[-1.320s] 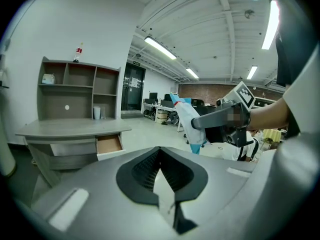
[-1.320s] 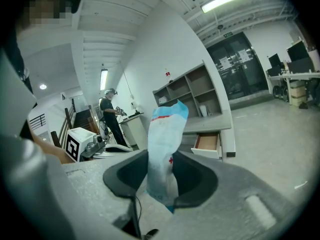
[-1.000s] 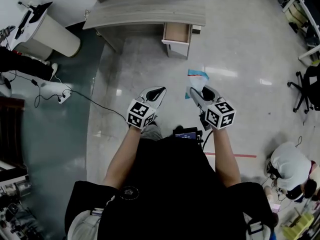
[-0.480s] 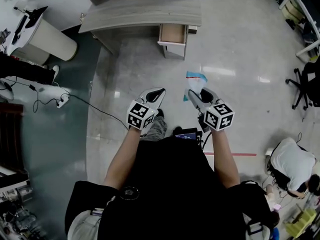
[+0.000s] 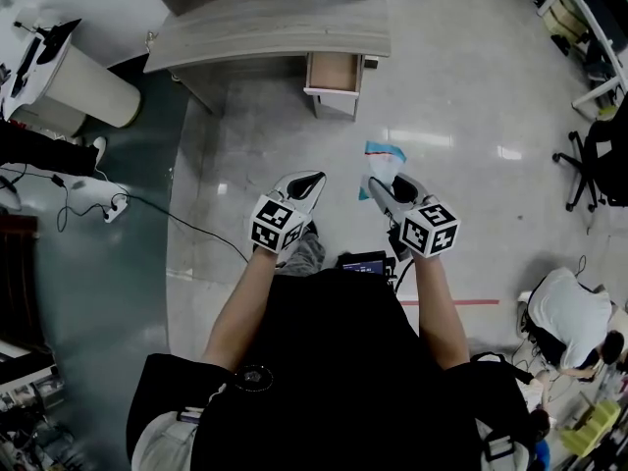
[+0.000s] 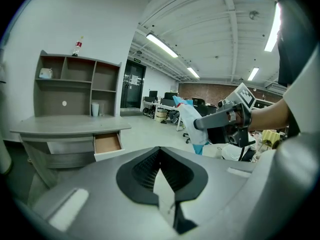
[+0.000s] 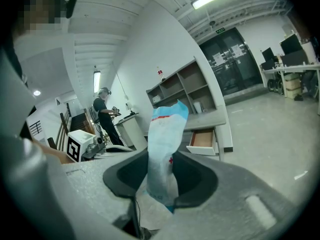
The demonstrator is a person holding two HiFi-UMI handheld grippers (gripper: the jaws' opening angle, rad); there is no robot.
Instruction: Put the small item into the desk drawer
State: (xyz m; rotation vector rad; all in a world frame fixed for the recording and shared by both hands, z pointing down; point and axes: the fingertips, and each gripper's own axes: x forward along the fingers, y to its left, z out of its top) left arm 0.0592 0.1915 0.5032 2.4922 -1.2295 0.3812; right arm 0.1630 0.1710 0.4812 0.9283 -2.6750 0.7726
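Note:
In the head view, the grey desk (image 5: 265, 23) stands at the top with its small drawer (image 5: 334, 72) pulled open, showing a brown bottom. My right gripper (image 5: 378, 186) is shut on a small white packet with a blue top (image 5: 384, 160), held upright over the floor well short of the desk. The packet (image 7: 165, 144) rises between the right gripper (image 7: 162, 181) pads, with the drawer (image 7: 202, 139) beyond. My left gripper (image 5: 312, 180) is shut with nothing in it. The left gripper view shows the drawer (image 6: 107, 143) ahead and the packet (image 6: 192, 121) to the right.
A white cylindrical stand (image 5: 83, 77) sits left of the desk, and a black cable (image 5: 167, 199) trails over the floor. A person (image 5: 564, 317) crouches at the lower right, near an office chair (image 5: 599, 165). A shelf unit (image 6: 75, 86) tops the desk. Another person (image 7: 105, 114) stands far left.
The desk, drawer and floor have drifted slightly left and up in the head view. Both grippers and the packet keep the same pose.

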